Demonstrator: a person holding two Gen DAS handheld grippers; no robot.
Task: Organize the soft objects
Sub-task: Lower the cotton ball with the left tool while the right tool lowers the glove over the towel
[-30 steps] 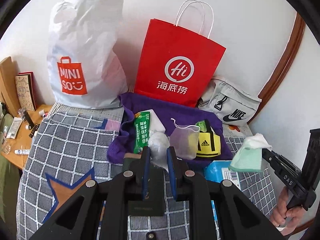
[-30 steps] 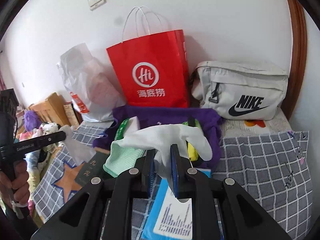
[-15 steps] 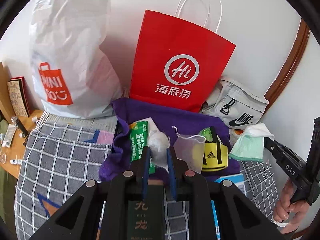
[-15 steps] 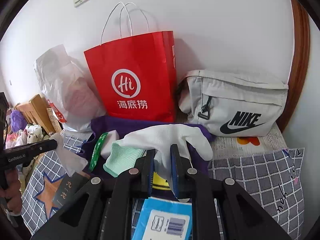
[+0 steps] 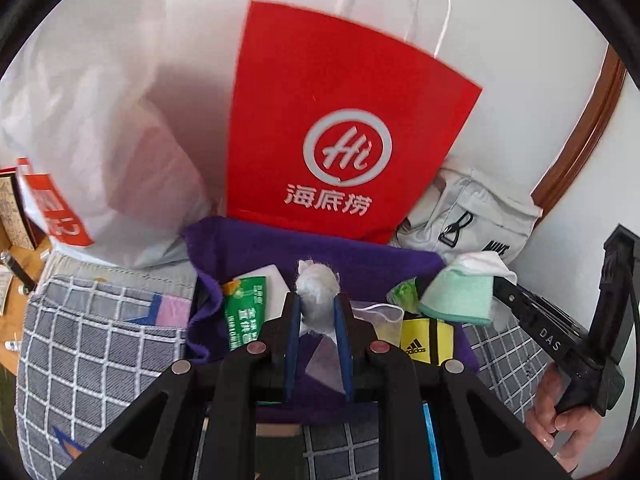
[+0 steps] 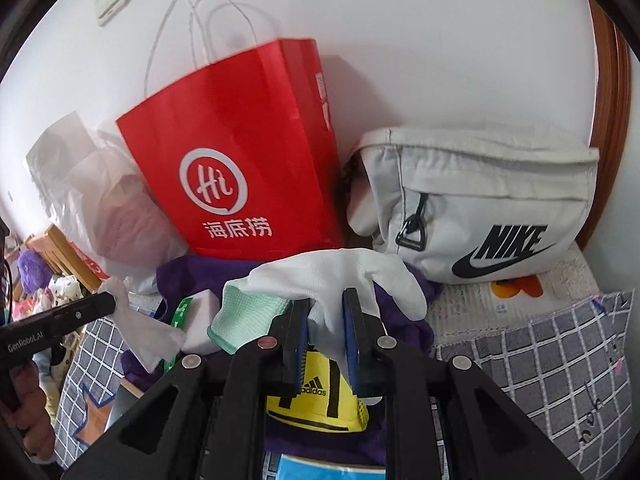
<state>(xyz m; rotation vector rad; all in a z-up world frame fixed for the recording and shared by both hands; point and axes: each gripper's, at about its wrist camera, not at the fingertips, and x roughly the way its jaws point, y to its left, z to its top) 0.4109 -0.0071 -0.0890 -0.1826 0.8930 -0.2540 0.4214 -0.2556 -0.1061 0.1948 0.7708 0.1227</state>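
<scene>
Mid-task: left gripper (image 5: 317, 312) clamps a white pouch (image 5: 318, 286), right gripper (image 6: 327, 320) clamps a glove (image 6: 340, 276), both over purple cloth (image 5: 256, 248); nothing bagged yet.

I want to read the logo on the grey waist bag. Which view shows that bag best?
The right wrist view: the grey waist bag shows whole, logo unobstructed. In the left wrist view it sits small, partly behind the red paper bag and the held glove.

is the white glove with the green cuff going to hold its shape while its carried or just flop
Likely floppy: in the right gripper the white glove bends over the pads, with its green cuff sagging to one side. It looks thin and light, so probably safe to squeeze.
</scene>
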